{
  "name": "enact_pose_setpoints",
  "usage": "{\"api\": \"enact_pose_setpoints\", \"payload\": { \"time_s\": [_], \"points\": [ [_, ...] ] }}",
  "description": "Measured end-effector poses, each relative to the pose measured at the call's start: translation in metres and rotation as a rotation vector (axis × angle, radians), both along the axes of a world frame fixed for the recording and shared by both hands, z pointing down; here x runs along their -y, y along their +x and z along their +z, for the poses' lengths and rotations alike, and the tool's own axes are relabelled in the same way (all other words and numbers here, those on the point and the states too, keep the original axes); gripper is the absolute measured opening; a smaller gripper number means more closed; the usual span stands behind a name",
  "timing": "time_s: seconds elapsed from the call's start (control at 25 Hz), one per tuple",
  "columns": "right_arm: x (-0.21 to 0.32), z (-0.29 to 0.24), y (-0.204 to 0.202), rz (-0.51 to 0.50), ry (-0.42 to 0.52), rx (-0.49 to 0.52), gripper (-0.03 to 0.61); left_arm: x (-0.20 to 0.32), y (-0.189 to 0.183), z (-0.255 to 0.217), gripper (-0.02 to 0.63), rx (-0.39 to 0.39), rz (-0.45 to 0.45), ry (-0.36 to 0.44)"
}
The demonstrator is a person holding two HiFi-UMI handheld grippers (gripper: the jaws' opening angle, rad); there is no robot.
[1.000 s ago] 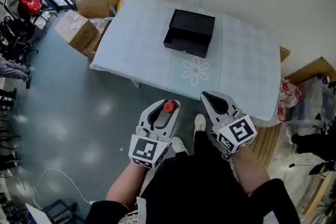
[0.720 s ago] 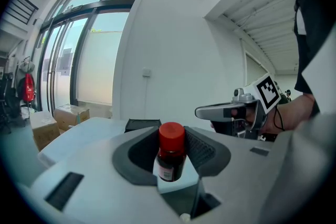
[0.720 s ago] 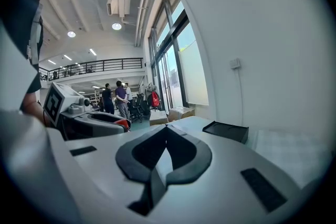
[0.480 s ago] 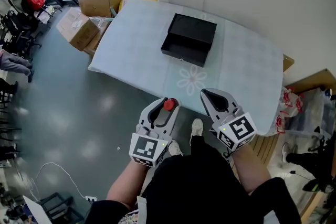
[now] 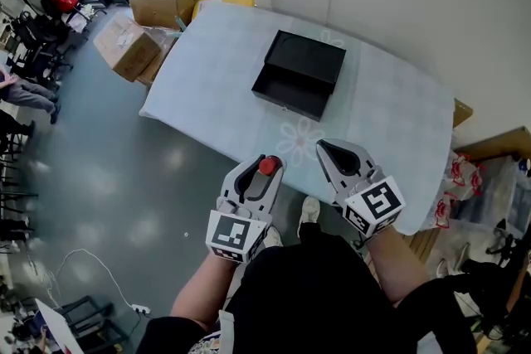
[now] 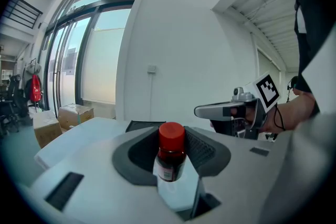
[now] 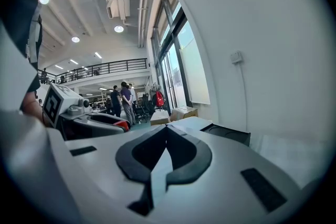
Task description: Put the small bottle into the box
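A small bottle point(image 6: 169, 159) with a red cap point(image 5: 267, 167) and a brown body stands upright between the jaws of my left gripper point(image 5: 264, 169), which is shut on it. My right gripper point(image 5: 333, 152) is shut with nothing in it; its jaw tips meet in the right gripper view point(image 7: 166, 128). Both grippers hang near the front edge of the table point(image 5: 220, 79), short of the black box point(image 5: 299, 73). The box lies open in the middle of the table, also seen as a dark shape beyond the jaws point(image 7: 227, 134).
The table carries a pale cloth with a flower print point(image 5: 298, 143). Cardboard boxes point(image 5: 148, 12) are stacked on the floor at its far left end. A white wall runs behind the table. Several people point(image 7: 121, 102) stand far off in the hall.
The view has drifted closer to the table, so the box and table sit a little lower and nearer. Both grippers keep their pose, the left still holding the bottle.
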State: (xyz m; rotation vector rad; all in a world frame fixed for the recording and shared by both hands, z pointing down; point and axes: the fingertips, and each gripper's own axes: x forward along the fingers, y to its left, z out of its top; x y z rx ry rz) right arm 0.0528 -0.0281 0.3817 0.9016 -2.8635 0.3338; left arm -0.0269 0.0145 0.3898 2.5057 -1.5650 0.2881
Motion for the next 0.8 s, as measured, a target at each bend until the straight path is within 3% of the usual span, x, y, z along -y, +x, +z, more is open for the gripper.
{"api": "enact_pose_setpoints", "payload": {
  "time_s": [0.8],
  "points": [
    [0.049, 0.0, 0.012, -0.041, 0.012, -0.003, 0.009, 0.059, 0.006, 0.007, 0.15, 0.013, -0.085, 0.004]
  ]
}}
